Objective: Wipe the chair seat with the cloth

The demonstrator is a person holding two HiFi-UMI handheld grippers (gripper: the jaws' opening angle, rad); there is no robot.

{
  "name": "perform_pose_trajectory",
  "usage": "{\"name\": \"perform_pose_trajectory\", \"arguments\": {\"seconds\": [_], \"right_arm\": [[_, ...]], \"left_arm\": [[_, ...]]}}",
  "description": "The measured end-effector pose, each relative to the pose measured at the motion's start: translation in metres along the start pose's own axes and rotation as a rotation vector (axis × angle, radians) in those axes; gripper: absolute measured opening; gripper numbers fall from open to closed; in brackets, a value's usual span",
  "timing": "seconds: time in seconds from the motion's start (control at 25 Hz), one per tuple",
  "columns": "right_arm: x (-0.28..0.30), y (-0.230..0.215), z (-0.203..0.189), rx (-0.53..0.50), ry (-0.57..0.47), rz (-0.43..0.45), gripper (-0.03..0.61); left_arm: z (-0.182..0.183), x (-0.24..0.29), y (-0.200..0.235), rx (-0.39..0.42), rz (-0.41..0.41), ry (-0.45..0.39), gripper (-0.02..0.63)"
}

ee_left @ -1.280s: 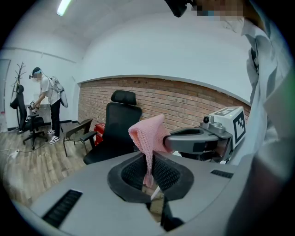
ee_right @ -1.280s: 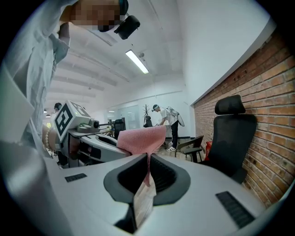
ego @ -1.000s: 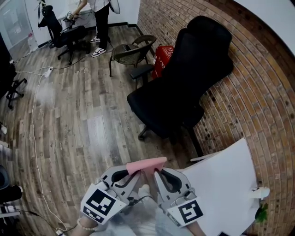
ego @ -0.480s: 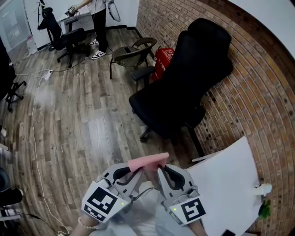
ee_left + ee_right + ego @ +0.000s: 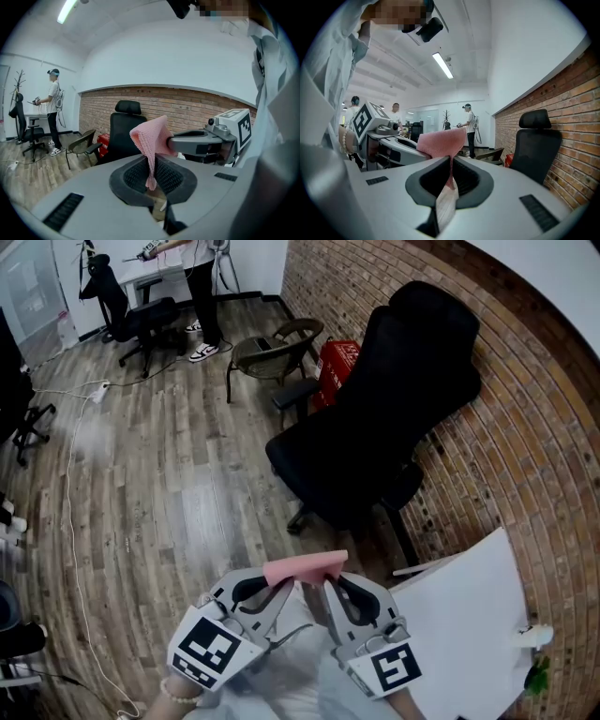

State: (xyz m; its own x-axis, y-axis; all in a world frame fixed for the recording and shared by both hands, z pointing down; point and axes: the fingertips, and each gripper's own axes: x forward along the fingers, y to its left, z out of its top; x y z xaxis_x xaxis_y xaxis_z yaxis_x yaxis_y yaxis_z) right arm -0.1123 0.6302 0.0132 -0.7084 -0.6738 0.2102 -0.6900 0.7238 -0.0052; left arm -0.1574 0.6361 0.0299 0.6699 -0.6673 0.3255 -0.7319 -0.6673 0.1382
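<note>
A pink cloth (image 5: pixel 305 568) is stretched between my two grippers, close to my body at the bottom of the head view. My left gripper (image 5: pixel 284 585) is shut on the cloth's left end (image 5: pixel 151 140). My right gripper (image 5: pixel 323 582) is shut on its right end (image 5: pixel 443 142). The black office chair (image 5: pixel 361 442) stands ahead of them against the brick wall, its seat (image 5: pixel 305 457) facing left. Both grippers are well short of the chair, and each shows in the other's view.
A white table (image 5: pixel 464 624) lies at the lower right. A small dark armchair (image 5: pixel 267 351) and a red crate (image 5: pixel 339 362) stand beyond the office chair. A person (image 5: pixel 202 287) stands at a desk far off. A white cable (image 5: pixel 70 521) runs along the wooden floor at left.
Both grippers, with the cloth still between them, have shifted slightly; the chair now sits a little further right and lower in the head view. The far person has moved toward the desk.
</note>
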Motion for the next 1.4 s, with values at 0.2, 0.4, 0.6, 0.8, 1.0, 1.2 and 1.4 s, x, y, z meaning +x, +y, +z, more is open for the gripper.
{"name": "perform_pose_trajectory", "arguments": {"seconds": [0.2,0.4,0.6,0.8,1.0,1.2,1.4], "right_arm": [[0.028,-0.024,-0.001,0.002,-0.002,0.020,0.050],[0.067,-0.058,0.000,0.015,0.003,0.042,0.049],[0.108,-0.109,0.001,0.034,0.023,0.058,0.051],[0.146,-0.168,-0.003,0.093,0.039,0.080,0.050],[0.178,-0.241,0.003,0.085,0.007,0.067,0.050],[0.202,-0.289,-0.001,0.086,0.017,0.049,0.049],[0.216,-0.327,-0.010,0.125,0.029,0.037,0.050]], "left_arm": [[0.006,0.022,0.025,-0.001,0.015,-0.002,0.030],[0.017,0.055,0.062,-0.010,0.035,0.005,0.029],[0.034,0.104,0.100,-0.005,0.027,0.024,0.029],[0.043,0.164,0.138,-0.031,0.022,0.061,0.029],[0.064,0.235,0.164,-0.011,-0.001,0.097,0.029],[0.077,0.281,0.187,-0.016,-0.025,0.129,0.029],[0.080,0.314,0.197,-0.006,-0.038,0.181,0.029]]}}
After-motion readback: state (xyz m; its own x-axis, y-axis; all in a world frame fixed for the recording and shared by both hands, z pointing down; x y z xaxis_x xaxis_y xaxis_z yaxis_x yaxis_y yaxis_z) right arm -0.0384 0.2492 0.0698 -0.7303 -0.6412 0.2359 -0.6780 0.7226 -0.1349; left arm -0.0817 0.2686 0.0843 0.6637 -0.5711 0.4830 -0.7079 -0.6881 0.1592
